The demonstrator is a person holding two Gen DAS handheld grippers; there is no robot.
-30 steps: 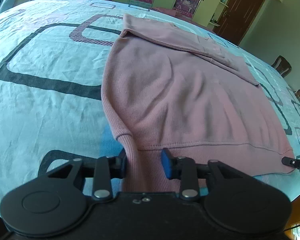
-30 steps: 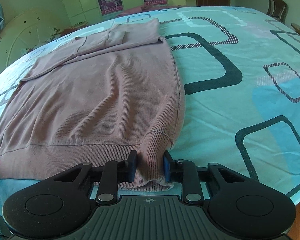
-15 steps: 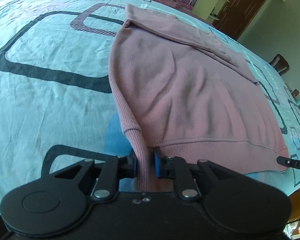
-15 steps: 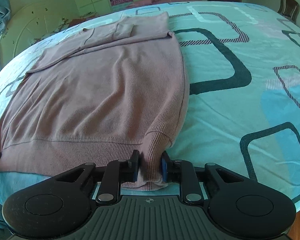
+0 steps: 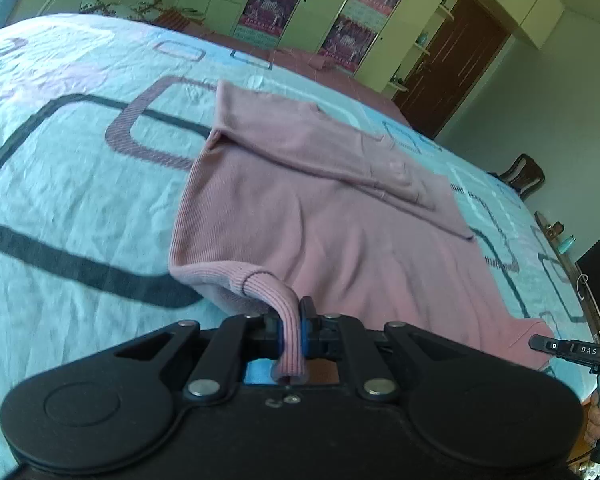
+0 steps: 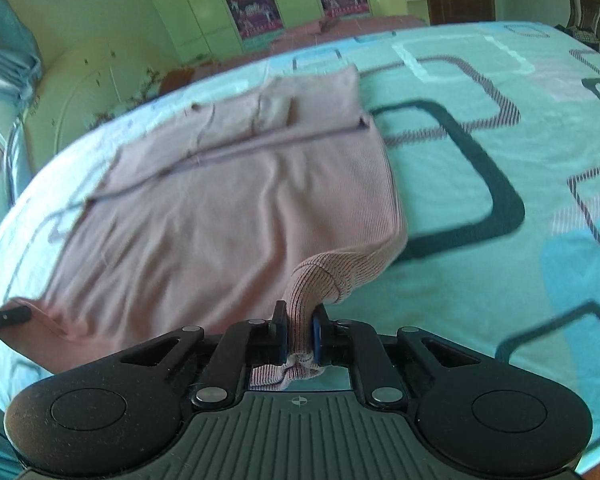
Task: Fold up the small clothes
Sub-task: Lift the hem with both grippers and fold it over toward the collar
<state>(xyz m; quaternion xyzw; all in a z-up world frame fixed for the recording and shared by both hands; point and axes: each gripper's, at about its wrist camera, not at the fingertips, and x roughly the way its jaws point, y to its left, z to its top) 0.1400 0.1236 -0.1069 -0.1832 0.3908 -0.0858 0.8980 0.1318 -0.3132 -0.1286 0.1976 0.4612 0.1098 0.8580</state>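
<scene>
Right now your bed sheet (image 5: pixel 72 184), turquoise with dark rounded rectangles, fills both views and lies bare on either side of the garment, so you have open room left and right. On it your pink sweater (image 5: pixel 340 232) lies mostly flat, its long axis running away from you, ribbed hem nearest you and the folded-over top part at the far end. Its long side edges run straight up the sheet, and both near hem corners are raised off it. Your left gripper (image 5: pixel 291 330) has just closed and pinches the left hem corner, ribbing bunched between its blue pads (image 5: pixel 305 332). Your right gripper (image 6: pixel 300 334) has likewise just closed, clamped on the right hem corner, cloth spilling out behind its pads.
</scene>
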